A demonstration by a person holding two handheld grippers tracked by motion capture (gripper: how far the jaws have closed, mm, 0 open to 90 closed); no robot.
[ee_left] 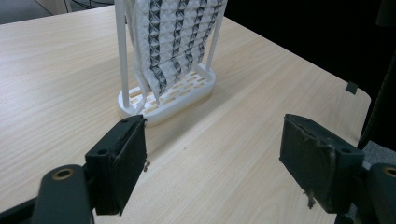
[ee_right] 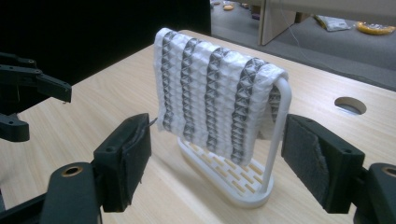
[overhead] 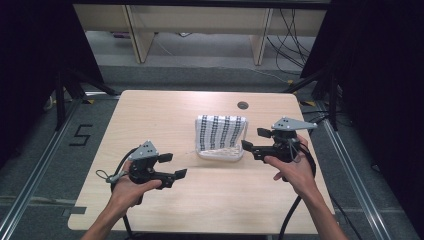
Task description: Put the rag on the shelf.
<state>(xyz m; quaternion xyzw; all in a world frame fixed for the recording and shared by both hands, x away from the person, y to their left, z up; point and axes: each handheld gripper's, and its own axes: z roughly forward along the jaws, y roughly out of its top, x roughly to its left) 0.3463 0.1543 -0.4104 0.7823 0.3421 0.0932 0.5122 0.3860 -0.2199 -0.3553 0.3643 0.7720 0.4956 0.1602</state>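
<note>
white plastic rack (overhead: 220,154) stands upright on the surface (overhead: 150,115), slotted oval base with thin upright hoops; a cloth (overhead: 220,131) is draped over its top bar, hanging down both sides, nothing else on it. cloth: white, waffle-textured, with dark vertical stripes. left claw (overhead: 173,166) spread wide, nothing between its jaws; rack is ahead of it and slightly to its left in the left gripper view (ee_left: 168,95), apart from the pads, cloth (ee_left: 175,37) hanging above the base. right claw (overhead: 254,140) also spread wide, holding nothing; in the right gripper view the rack (ee_right: 233,179) sits just ahead between the two jaws, cloth (ee_right: 215,98) near the left pad, contact not discernible. surface: pale wood-grain laminate, rounded corners, round cable hole (overhead: 243,105) beyond the rack. claw pads black, foam-like, the right-hand ones frayed at the edges.
</note>
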